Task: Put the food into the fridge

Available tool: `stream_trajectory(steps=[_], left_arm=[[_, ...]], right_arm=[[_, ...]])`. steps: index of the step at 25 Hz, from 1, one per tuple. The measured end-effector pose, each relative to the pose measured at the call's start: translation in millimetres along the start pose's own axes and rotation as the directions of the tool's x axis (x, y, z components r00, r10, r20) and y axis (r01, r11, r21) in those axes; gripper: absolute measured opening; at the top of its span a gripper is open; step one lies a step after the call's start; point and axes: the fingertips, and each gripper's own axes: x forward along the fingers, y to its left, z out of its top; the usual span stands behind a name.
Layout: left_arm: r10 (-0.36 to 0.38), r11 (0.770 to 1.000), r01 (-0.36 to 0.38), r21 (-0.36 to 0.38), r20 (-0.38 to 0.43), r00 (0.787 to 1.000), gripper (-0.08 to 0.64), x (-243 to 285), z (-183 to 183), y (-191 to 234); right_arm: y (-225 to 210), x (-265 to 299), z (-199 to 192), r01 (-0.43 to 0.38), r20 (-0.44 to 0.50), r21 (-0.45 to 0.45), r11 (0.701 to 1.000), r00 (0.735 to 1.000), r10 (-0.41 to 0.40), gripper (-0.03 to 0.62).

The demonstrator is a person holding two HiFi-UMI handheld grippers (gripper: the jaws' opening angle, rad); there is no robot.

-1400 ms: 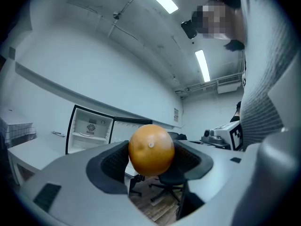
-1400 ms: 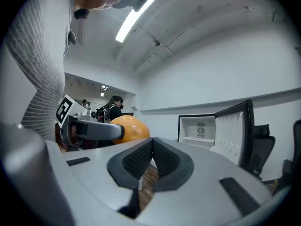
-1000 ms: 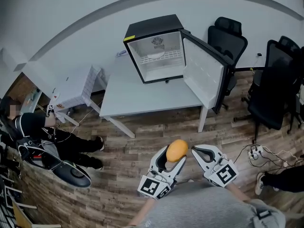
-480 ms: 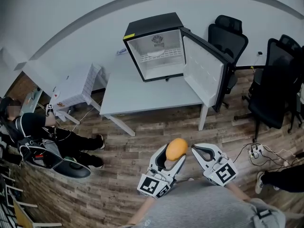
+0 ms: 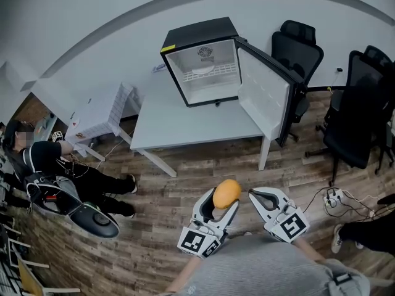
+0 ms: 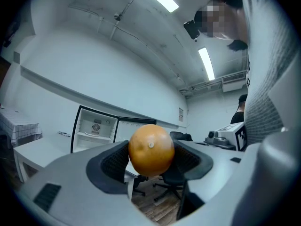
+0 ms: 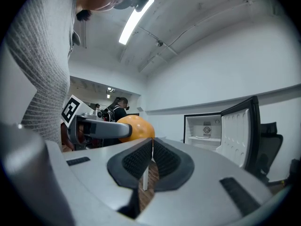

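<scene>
An orange [image 5: 226, 193] sits between the jaws of my left gripper [image 5: 222, 200], low in the head view above the wooden floor; the left gripper [image 6: 151, 155] is shut on the orange [image 6: 151, 149]. My right gripper [image 5: 259, 198] is just to its right, shut with nothing in it, its pads pressed together in the right gripper view [image 7: 151, 157], where the orange [image 7: 134, 127] shows to the left. The small black fridge [image 5: 203, 63] stands on the white table [image 5: 185, 125] with its door [image 5: 266, 94] swung open to the right and one wire shelf inside.
Black office chairs [image 5: 358, 103] stand at the right, another [image 5: 299, 48] behind the fridge door. A person [image 5: 55, 171] sits on the floor at the left by a white stool [image 5: 99, 113]. A power strip and cables [image 5: 336, 196] lie at the right.
The left gripper and the orange have drifted slightly left and down in the head view. The person at the left has shifted a little.
</scene>
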Motion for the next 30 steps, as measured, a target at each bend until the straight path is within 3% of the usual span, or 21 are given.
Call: stream_trajectory(steps=[7,16,30], left_arm=[[0.007,1.000,-0.007,0.002,-0.002,1.000,0.295,5,-3,2],[0.008,1.000,-0.007,-0.008,0.041,0.999,0.295,37,8,42],[-0.029,1.000,0.030,-0.007,0.062,0.998,0.295,123,29,169]], right_arm=[[-13,-8,-9,0.030,-0.011,0.029,0.999,1.000,-0.030,0.014],[-47,19,-9,0.064,-0.019,0.016,0.998,0.998,-0.064,0.014],[-129,149,-10,0.056,-0.043,-0.003,0.998,0.998,-0.056,0.014]])
